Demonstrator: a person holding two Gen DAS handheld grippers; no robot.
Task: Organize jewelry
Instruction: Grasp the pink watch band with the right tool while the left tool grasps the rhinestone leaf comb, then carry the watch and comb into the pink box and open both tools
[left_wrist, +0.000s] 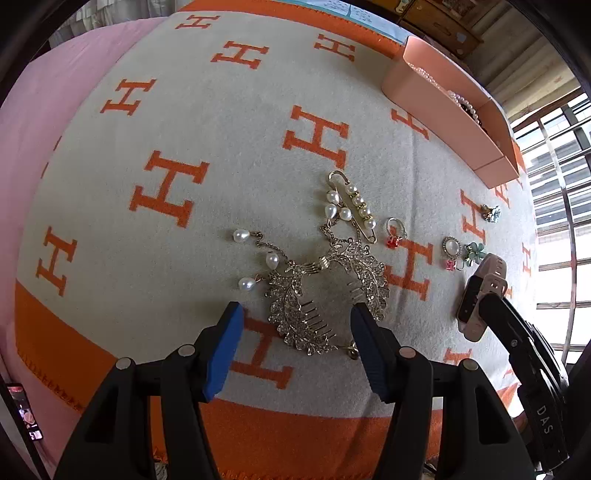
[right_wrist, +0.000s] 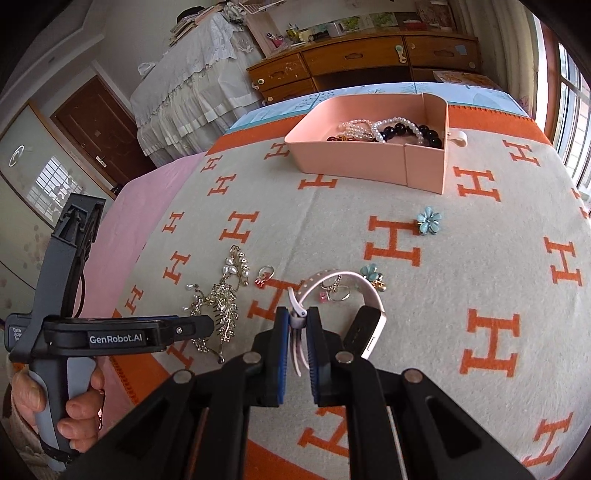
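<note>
A rhinestone hair comb (left_wrist: 306, 306) with dangling pearls lies on the cream and orange blanket (left_wrist: 221, 147). My left gripper (left_wrist: 297, 314) points down over it, open, with a blue pad on either side of the comb and neither touching it. My right gripper (right_wrist: 298, 315) is shut on the strap of a pink smartwatch (right_wrist: 369, 295), which hangs looped just above the blanket. In the left wrist view the watch (left_wrist: 476, 295) shows at the right. A pink box (right_wrist: 369, 162) at the far side holds pearl and black bead bracelets (right_wrist: 399, 129).
Loose on the blanket are a pearl pin (left_wrist: 354, 206), a red-stone ring (left_wrist: 395, 236), a pearl-faced ring (left_wrist: 451, 247), a green flower clip (left_wrist: 472, 253) and a blue flower clip (right_wrist: 428, 220). A hand (right_wrist: 74, 406) grips the left tool's handle. Window bars stand on the right.
</note>
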